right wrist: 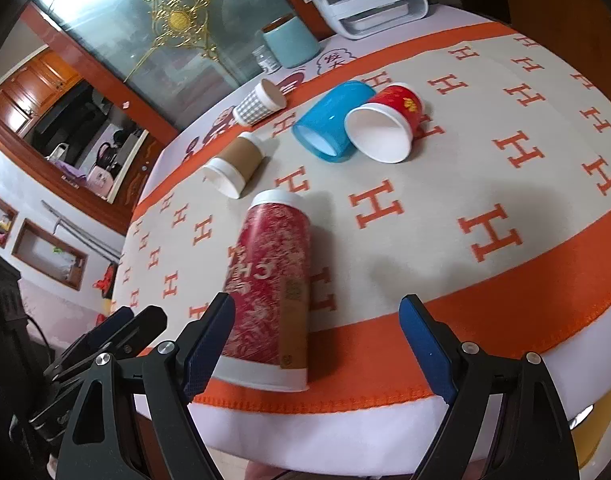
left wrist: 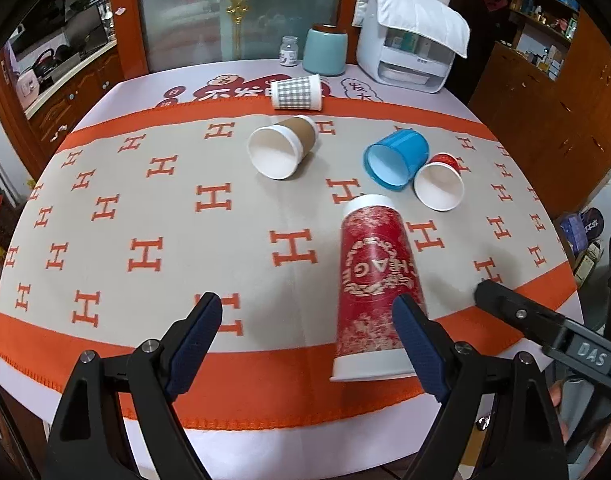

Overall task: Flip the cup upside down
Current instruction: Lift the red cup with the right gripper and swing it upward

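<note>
tall red cup down, both claws wide

the tall red paper cup (left wrist: pixel 375 280) lies on its side near the table's front edge, rim toward us. looks light and crushable, so pinch mid-body gently. left gripper (left wrist: pixel 307 322) and right gripper (right wrist: pixel 315 330) both gape wide, holding nothing.

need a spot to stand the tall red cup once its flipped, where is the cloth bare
The widest bare cloth lies left of the tall red cup, running from the brown sleeved cup down to the near orange border. A second patch sits right of it, below the small red cup. It is crowded where the blue cup touches the small red one.
</note>
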The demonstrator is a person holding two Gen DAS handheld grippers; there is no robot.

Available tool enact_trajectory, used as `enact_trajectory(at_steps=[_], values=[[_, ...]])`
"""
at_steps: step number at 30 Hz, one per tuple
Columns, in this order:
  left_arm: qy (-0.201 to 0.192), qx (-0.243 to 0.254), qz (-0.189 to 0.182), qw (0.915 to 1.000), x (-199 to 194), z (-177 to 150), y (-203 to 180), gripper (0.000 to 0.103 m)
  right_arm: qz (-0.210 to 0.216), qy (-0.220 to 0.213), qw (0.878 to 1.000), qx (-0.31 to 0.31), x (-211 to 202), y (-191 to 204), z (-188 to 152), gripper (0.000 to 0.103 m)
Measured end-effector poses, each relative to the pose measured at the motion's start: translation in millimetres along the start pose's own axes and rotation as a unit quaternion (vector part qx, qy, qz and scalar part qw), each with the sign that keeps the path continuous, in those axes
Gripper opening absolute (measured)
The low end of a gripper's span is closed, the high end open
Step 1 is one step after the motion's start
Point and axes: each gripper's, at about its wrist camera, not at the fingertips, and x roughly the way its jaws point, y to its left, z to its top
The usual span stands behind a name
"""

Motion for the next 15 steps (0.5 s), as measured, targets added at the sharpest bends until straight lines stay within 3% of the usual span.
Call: enact_trajectory(at_steps=[5,7,9,15], values=[[-0.001,-0.007,0.01,0.9999,-8,6,10,0.087,0.025,0.016,1.0,-0.004,-7,7,6,0.086],[-0.002,-0.01,0.007,0.9999,-11,9,15,0.096,0.032,0.023,0.999,-0.005,-9,9,10,0.086],[-0.008,-0.011,-0.003,0.9999,-15,11,19,0.1,0.038,0.031,0.999,-0.008,-10,12,15,0.086],[-0.01,-0.013,-0.003,0.9999,-15,22,27,0.1,0.052,0.072,0.996,-0.01,0,20,31,0.086]])
